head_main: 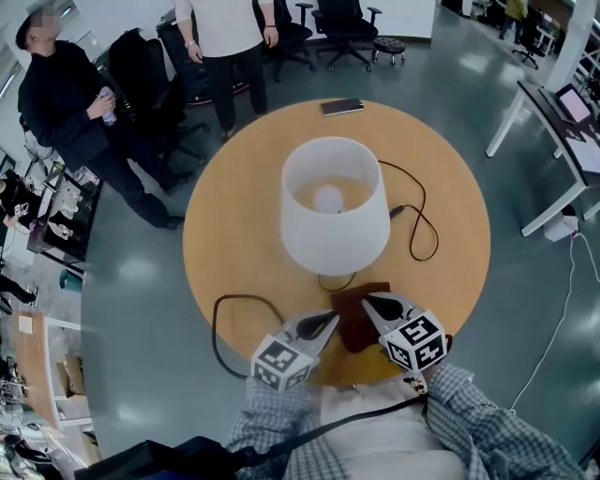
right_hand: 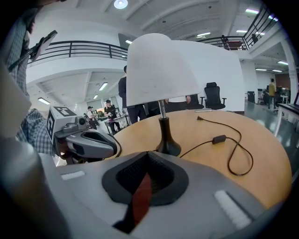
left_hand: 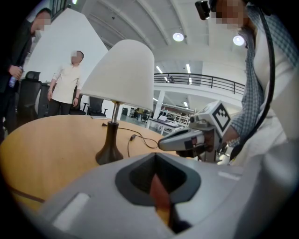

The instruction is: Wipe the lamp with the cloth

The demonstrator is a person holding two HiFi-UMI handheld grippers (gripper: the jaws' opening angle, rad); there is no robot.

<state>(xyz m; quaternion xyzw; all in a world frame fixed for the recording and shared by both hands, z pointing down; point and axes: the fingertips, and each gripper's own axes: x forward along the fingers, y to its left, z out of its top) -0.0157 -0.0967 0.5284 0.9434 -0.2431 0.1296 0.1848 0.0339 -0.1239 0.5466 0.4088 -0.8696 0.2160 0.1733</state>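
left tongs (head_main: 328, 321) and right tongs (head_main: 373, 302) sit side by side at the near edge of the round wooden table (head_main: 234, 234), tips angled toward each other. each has its jaws pressed together on a fold of the dark brown cloth (head_main: 356, 317), which lies spread between them on the wood at that near edge. a loop of black cable (head_main: 217, 330) curls by the near left edge. just beyond the cloth stands the lamp (head_main: 335, 206), upright near the table's middle, its white shade wide over a dark flared base. to its right a black cord (head_main: 424, 225) with an inline switch trails across the top. a phone (head_main: 342, 107) lies flat at the far edge. past the table, two people (head_main: 230, 37) stand beside office chairs (head_main: 347, 23).
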